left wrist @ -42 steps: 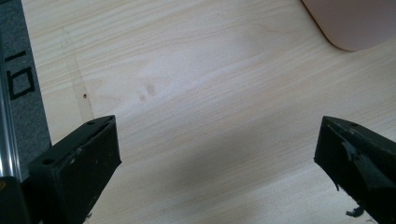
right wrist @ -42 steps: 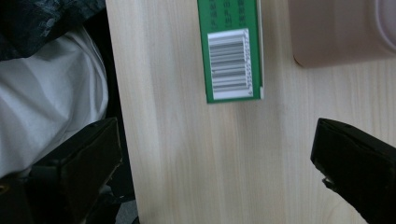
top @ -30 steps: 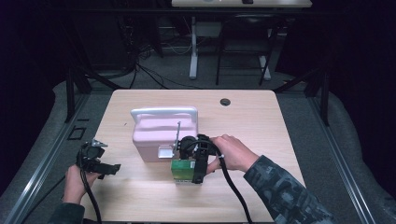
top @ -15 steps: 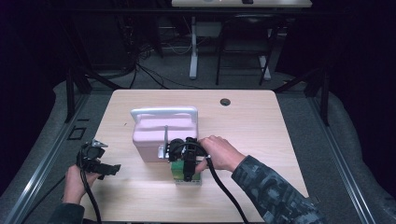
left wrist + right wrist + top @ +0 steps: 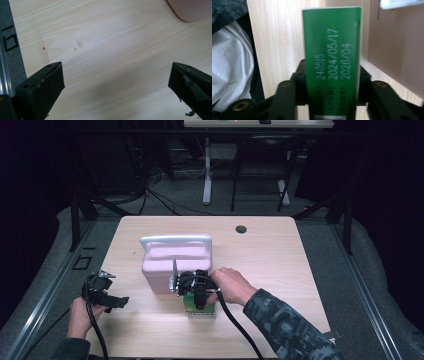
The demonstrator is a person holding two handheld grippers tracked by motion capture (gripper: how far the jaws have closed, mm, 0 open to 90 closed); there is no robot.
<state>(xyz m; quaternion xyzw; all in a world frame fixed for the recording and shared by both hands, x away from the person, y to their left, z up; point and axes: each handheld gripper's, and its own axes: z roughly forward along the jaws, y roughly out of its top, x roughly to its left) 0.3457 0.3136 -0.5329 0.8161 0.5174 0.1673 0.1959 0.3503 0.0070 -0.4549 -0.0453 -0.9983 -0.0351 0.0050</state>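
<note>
The wooden table (image 5: 280, 265) carries 2 items of concern: a pink case (image 5: 170, 267) with a white handle (image 5: 175, 240) standing near its centre, and a small green box (image 5: 200, 306) resting on the tabletop just in front of the case, toward the person's side; a dark round grommet (image 5: 241, 228) sits near the far edge, well apart from the work

Step in hand, as judged: acquisition of the green box (image 5: 332, 62) by the right gripper (image 5: 197, 292); the gripper points down over the box, and the right gripper view shows the box standing between the 2 black jaws, which have just been closing; both jaws appear to meet the box's narrow sides, so the grip reads as clamped on the box; the box still looks seated on the table, with the pink case (image 5: 397, 50) just beside it; printed dates face the camera

The left gripper (image 5: 102, 292) hangs near the table's left edge, well apart from the case; its view shows both jaws spread wide over bare wood (image 5: 112, 50) with nothing between them, and a corner of the pink case (image 5: 190, 10) at the upper right

Next move, as judged: confirm a firm hold, then lift the box straight up clear of the case wall; the white handle stands close above the gripper, so clearance on that side calls for care; the free left gripper is available to steady the case
</note>
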